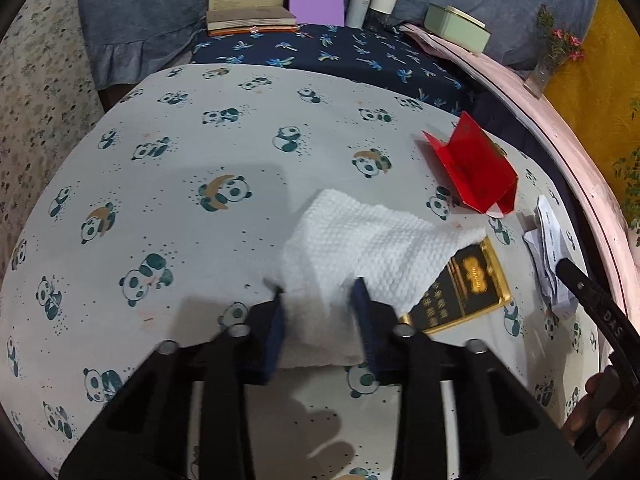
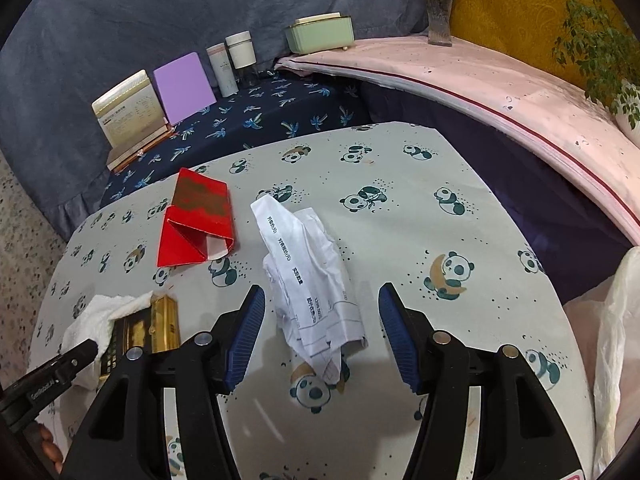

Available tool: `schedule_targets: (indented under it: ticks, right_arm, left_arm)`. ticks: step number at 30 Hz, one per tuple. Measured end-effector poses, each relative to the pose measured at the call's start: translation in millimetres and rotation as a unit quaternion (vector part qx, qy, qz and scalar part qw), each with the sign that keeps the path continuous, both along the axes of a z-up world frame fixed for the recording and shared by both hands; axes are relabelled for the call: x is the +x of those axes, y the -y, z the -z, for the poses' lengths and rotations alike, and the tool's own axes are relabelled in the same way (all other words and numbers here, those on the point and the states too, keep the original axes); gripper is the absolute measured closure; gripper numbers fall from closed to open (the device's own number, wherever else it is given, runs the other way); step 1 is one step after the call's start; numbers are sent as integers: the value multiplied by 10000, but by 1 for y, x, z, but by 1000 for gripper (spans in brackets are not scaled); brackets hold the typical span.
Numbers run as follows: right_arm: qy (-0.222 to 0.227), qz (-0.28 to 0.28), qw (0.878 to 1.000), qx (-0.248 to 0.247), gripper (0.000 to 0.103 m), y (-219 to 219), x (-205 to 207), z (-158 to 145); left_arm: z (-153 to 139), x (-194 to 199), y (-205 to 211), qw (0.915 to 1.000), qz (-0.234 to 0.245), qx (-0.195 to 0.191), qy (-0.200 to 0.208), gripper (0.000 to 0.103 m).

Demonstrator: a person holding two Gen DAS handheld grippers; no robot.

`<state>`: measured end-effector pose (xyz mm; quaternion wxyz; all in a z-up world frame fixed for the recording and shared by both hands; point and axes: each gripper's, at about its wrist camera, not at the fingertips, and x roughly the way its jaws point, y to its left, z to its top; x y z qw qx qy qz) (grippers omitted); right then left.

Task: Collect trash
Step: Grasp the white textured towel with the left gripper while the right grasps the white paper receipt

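Left tongs (image 1: 320,292) pinch the white tissue (image 1: 360,240), which half-hides a gold-black packet (image 1: 468,284); right tongs (image 2: 322,300) gape around crumpled paper (image 2: 312,280).

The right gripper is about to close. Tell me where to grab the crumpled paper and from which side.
Take the crumpled paper across its narrow bunched middle, from above and from the near end. It lies lengthwise between the open right gripper, so the fingers straddle its short width.

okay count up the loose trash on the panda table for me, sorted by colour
White: 2, tissue and crumpled paper
Red: 1, folded carton
Black and gold: 1, flat pack
Total: 4
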<state>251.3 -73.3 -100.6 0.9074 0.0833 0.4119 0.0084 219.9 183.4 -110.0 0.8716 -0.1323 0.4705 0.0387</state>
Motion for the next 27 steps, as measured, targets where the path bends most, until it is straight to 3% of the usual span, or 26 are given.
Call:
schedule_targets:
  ticks: [3, 4, 7, 27]
  right_arm:
    - [-77, 2, 10000, 51, 57, 2, 1, 5]
    - [-108, -3, 9999, 68, 66, 2, 0, 7]
    - [-156, 0, 9998, 124, 76, 4, -5, 10]
    - [-163, -75, 9990, 413, 80, 16, -100, -3]
  left_arm:
    - [0, -1, 4, 10000, 68, -23, 0, 89]
    - [0, -2, 6, 10000, 90, -29, -10, 90]
    - [-1, -6, 9, 9999, 120, -40, 5, 92]
    - [-9, -76, 47, 9993, 380, -32, -65, 93]
